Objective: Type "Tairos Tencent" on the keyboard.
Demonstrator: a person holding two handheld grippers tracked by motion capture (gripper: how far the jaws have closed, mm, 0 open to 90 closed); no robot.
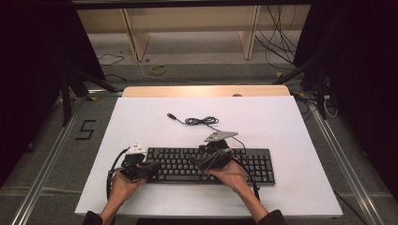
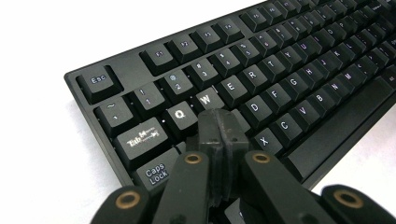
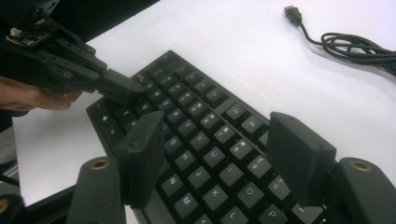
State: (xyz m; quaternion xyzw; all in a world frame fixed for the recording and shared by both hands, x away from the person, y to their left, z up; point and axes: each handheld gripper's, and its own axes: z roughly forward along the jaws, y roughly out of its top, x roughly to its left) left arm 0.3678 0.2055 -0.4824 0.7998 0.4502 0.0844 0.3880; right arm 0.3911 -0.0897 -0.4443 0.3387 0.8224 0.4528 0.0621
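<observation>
A black keyboard (image 1: 256,166) lies flat on the white board, near the front. My left gripper (image 1: 152,169) is at its left end, jaws shut with nothing between them. In the left gripper view the closed tips (image 2: 218,122) come down on the keys just below Q and W of the keyboard (image 2: 280,70) and hide the key beneath. My right gripper (image 1: 195,161) hovers over the keyboard's middle, pointing left. In the right gripper view its jaws (image 3: 217,140) stand open and empty above the letter keys (image 3: 205,116), with the left gripper (image 3: 133,89) beyond.
The keyboard's cable (image 1: 202,121) lies coiled behind it on the white board (image 1: 291,122), and its USB plug (image 3: 293,13) is loose. A wooden table edge (image 1: 206,90) runs along the back. Dark frames and floor cables surround the table.
</observation>
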